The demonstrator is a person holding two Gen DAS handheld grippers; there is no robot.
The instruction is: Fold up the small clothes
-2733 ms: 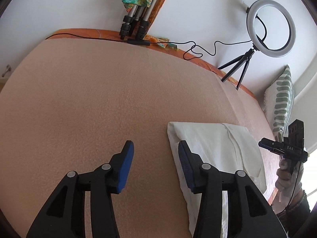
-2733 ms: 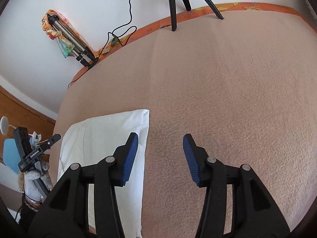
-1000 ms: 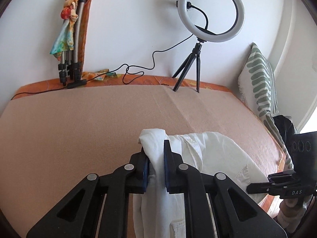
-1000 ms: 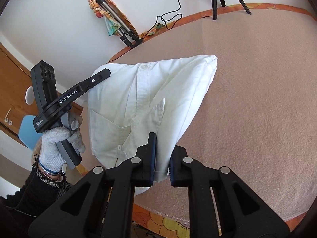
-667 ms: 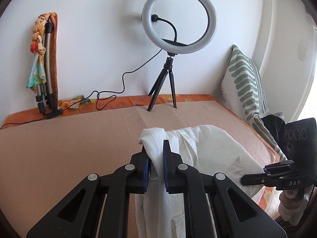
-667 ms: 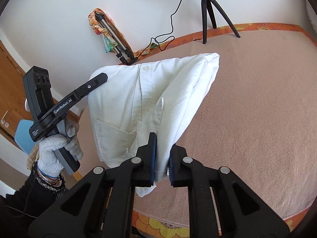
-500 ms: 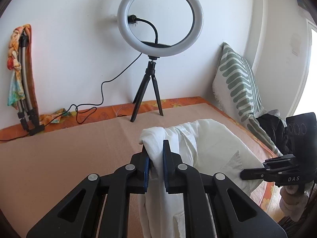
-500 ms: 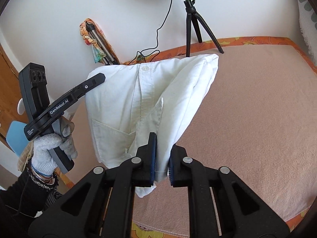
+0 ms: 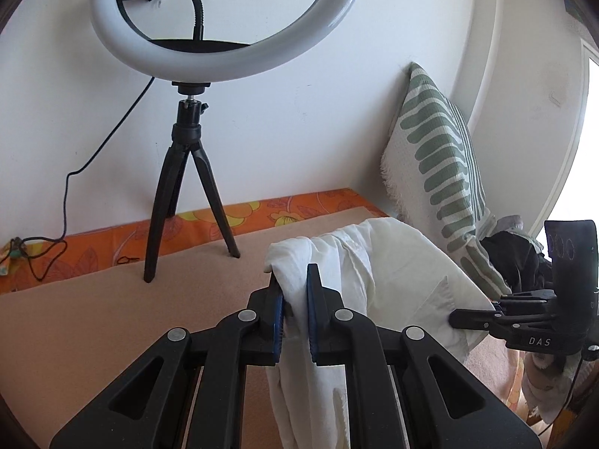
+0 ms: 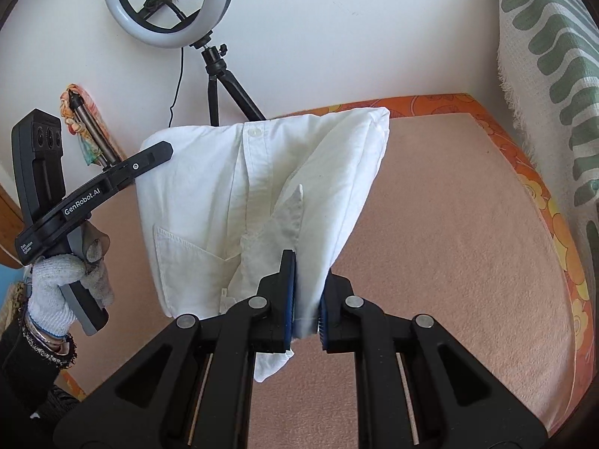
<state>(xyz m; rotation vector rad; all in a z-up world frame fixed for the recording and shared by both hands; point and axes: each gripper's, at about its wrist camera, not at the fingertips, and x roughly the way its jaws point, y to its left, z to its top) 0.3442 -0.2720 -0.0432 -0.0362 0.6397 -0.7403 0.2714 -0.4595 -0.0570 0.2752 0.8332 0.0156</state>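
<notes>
you hold a white button-up shirt lifted above the peach blanket, one edge pinched tight in the left gripper, another clamped in the right gripper. the cloth hangs between both tongs, chest pocket showing. a ring light on a tripod stands at the far wall, a green-patterned pillow to the right.

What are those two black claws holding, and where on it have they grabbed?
A white shirt, lifted off the bed: the left claw pinches one top corner, the right claw its opposite edge.
</notes>
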